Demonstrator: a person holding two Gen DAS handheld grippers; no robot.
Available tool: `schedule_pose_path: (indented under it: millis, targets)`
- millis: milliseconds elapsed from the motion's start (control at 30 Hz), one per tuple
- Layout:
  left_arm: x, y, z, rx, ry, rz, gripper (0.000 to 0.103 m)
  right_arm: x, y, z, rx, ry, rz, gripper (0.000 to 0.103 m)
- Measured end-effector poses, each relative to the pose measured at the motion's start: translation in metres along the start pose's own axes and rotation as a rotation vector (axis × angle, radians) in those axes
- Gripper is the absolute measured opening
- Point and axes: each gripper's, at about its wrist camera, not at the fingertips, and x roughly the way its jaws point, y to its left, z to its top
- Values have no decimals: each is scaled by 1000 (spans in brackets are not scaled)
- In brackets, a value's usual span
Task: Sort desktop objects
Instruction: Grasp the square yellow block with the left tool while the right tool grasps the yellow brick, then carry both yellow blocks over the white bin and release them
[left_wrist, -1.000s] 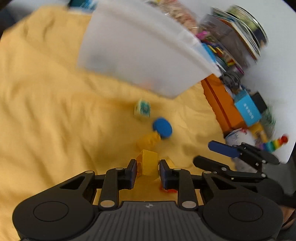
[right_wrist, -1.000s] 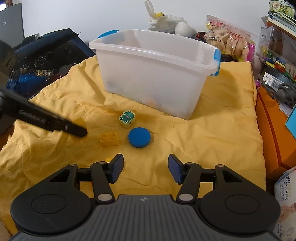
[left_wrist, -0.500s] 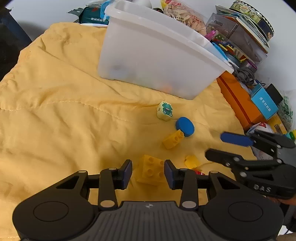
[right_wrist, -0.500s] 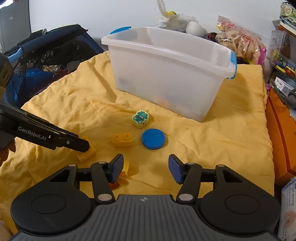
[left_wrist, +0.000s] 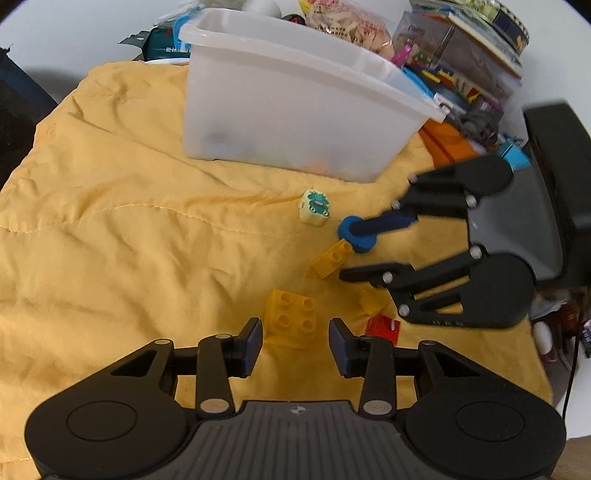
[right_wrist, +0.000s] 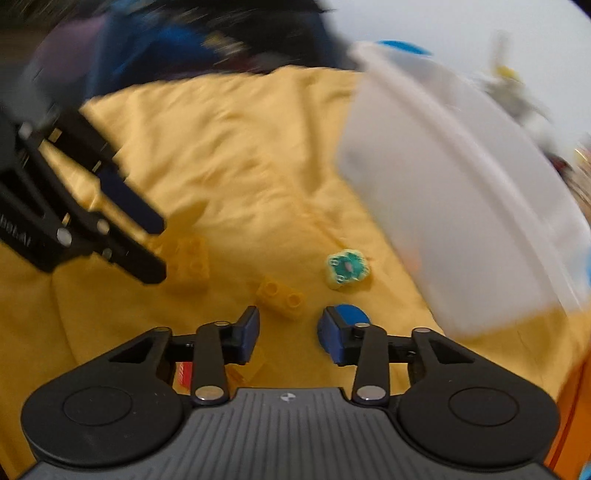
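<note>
A big yellow brick (left_wrist: 290, 322) lies on the yellow cloth (left_wrist: 122, 236), just ahead of my open left gripper (left_wrist: 295, 341). A small yellow brick (left_wrist: 331, 257), a blue disc (left_wrist: 364, 242) and a green-and-cream eraser (left_wrist: 314, 206) lie beyond it. My right gripper (left_wrist: 341, 251) comes in from the right, open, one finger over the blue disc. In the blurred right wrist view the right gripper (right_wrist: 288, 332) is open, with the small yellow brick (right_wrist: 280, 293) ahead and the blue disc (right_wrist: 351, 314) by its right finger. A white bin (left_wrist: 295, 110) stands behind.
A small red piece (left_wrist: 384, 326) and a small yellow piece (left_wrist: 371, 301) lie right of the big brick. Boxes, books and snack bags (left_wrist: 461, 66) crowd the back right. A dark bag (right_wrist: 184, 40) sits beyond the cloth's far left edge.
My left gripper opened, leaving the big yellow brick on the cloth, and drew back. My right gripper swung down toward the small yellow brick and blue disc.
</note>
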Motion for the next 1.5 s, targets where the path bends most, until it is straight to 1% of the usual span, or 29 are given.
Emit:
schedule_pose_path:
  millis: [67,133,167,233,267,300,333,367,400,433,500,600,667,733,833,967,1000,1067,1133,1233,1267,1300,1367,1433,1467,1500]
  targets:
    - [5,-3,-1,6,4,20,44,7,-1,2,-79,3,9,39]
    - [9,-5,-1,22,7,35,44,14,-2,6,-116,-9,17,40]
    - [11,-7,-2,34,9,46,44,16,-3,6,-126,-13,40,39]
    - [14,-8,-3,55,9,60,44,21,-2,7,-127,-16,76,34]
    - [14,-9,-3,61,2,63,44,21,-2,7,-110,-25,95,27]
    - [15,-10,-3,70,-4,69,43,21,-5,7,-85,-22,118,17]
    - [16,-11,-3,85,-6,76,42,21,-6,6,-53,-17,130,17]
    - [16,-13,-4,99,-7,84,41,20,-6,5,-27,-11,119,17]
    - [17,-15,-5,115,-9,87,36,19,-5,4,0,-2,106,17]
    - [18,-17,-6,130,-12,91,36,16,-5,2,38,6,94,17]
    - [19,-20,-6,159,-19,93,36,11,-8,-5,151,1,85,17]
    - [12,-22,1,163,-34,71,36,6,-18,-15,316,-12,75,17]
    - [-1,-25,14,183,-76,65,36,1,-21,-21,390,-18,49,17]
    - [-19,-27,34,197,-142,70,36,-8,-29,-24,441,-32,27,17]
    - [-47,-30,72,218,-255,78,36,-30,-44,-16,462,-79,-36,17]
    - [-72,-32,125,215,-378,78,36,-69,-76,7,502,-211,-127,17]
    - [-76,-34,139,220,-404,88,36,-77,-84,12,513,-246,-152,17]
    - [-79,-41,161,241,-448,113,36,-94,-100,25,532,-316,-212,17]
    - [-77,-45,182,250,-475,128,36,-105,-115,38,552,-372,-256,17]
    - [-60,-46,206,241,-475,166,36,-109,-139,52,589,-396,-320,18]
    - [-50,-43,212,237,-459,186,36,-107,-146,54,611,-404,-323,18]
    - [-40,-40,216,232,-437,201,36,-105,-153,56,631,-394,-330,18]
    - [-15,-32,219,222,-369,233,36,-90,-164,59,662,-364,-340,18]
    - [9,-30,216,241,-293,270,36,-70,-167,65,675,-304,-343,18]
    - [16,-31,214,259,-267,294,37,-60,-167,65,678,-277,-342,18]
    - [23,-33,212,281,-247,318,39,-49,-167,65,683,-243,-337,24]
